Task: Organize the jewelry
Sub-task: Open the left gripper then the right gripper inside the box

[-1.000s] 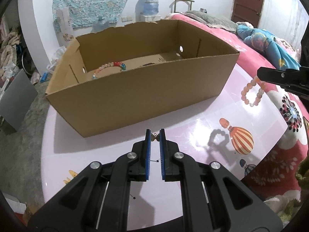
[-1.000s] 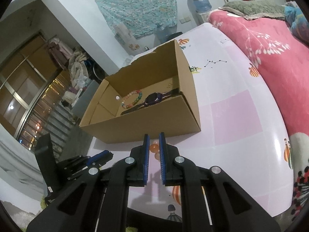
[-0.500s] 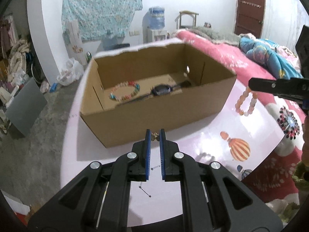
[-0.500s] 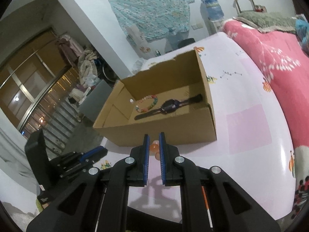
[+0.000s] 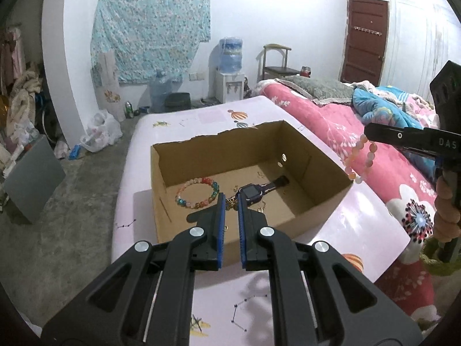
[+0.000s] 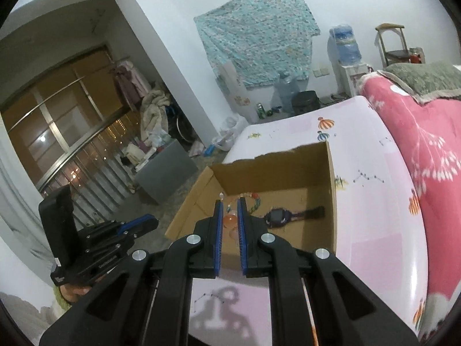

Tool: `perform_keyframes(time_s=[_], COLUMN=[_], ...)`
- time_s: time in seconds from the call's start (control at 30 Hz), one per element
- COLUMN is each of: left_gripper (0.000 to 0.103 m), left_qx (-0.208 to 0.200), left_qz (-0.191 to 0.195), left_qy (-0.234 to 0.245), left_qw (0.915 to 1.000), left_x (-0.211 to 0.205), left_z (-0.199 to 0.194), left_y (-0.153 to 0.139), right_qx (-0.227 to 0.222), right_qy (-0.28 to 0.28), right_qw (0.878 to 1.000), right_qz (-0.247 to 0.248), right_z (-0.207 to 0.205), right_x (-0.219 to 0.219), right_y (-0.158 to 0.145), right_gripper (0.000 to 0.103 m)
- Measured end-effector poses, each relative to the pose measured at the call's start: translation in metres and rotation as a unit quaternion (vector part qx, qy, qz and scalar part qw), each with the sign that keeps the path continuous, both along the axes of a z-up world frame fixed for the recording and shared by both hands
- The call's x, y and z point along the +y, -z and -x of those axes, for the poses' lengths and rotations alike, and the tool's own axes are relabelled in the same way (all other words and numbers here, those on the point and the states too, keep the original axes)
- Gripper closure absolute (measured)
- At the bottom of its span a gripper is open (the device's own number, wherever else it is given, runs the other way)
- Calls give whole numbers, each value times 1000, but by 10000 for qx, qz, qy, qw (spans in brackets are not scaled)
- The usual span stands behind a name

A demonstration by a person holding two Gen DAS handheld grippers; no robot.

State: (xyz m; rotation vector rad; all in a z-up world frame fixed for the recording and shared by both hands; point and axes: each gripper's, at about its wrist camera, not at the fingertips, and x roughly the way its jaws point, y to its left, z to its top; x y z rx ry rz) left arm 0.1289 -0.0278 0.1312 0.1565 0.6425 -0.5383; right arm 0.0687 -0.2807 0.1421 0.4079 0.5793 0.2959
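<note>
An open cardboard box stands on the pink patterned table. On its floor lie a multicoloured bead bracelet and a dark purple watch. My left gripper is shut on a small gold butterfly charm, held above the box's near wall. My right gripper is shut on a peach and pink bead bracelet, which hangs beside the box's right corner.
A bed with a pink floral cover runs along the table's right side. Grey floor with a grey panel, bags and clutter lies to the left. A water dispenser and a chair stand at the far wall.
Both grippers have risen, so the box now looks lower and smaller and its floor shows fully. The charm and the peach bracelet stayed clamped and went up with them.
</note>
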Motion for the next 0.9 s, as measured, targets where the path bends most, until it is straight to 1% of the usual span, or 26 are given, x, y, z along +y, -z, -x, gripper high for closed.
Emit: perform_keyframes(time_s=[0.13,0.27,0.33,0.4,0.6,0.8,0.9], left_gripper=[95,95,95,95,95,95,95], left_qx=[507,1013,1163,1244,1435,1488,1470], left_qz=[41,-238,-385,-555,-825,-885,-788], left_qy=[51,99,116,127,72,45,-16], left_qw=[9987,9945,9924,9906,9862,9849,9860], left_x=[-6,-15,-20,-24,-27,-23,-19], left_z=[-37,-69,-78,-84,-94,-96,-95], left_y=[16,44,53,61,73,74,72], right_qx=[229,479,578,645,845,907,921], right_qy=[-88,-117,-155,-178,-202,-198,-198], right_qw=[9997,9987,9981,9976,9960,9953,9952], right_qz=[-90,-135,-149,-155,-228,-266,-262], right_z=[-28,-50,-58,-64,-77,-81,-80], right_x=[-7,-11,-11,-12,-15,-18,-17], right_y=[10,24,31,36,48,49,49], right_gripper=[93,93,93,93,93,93,93])
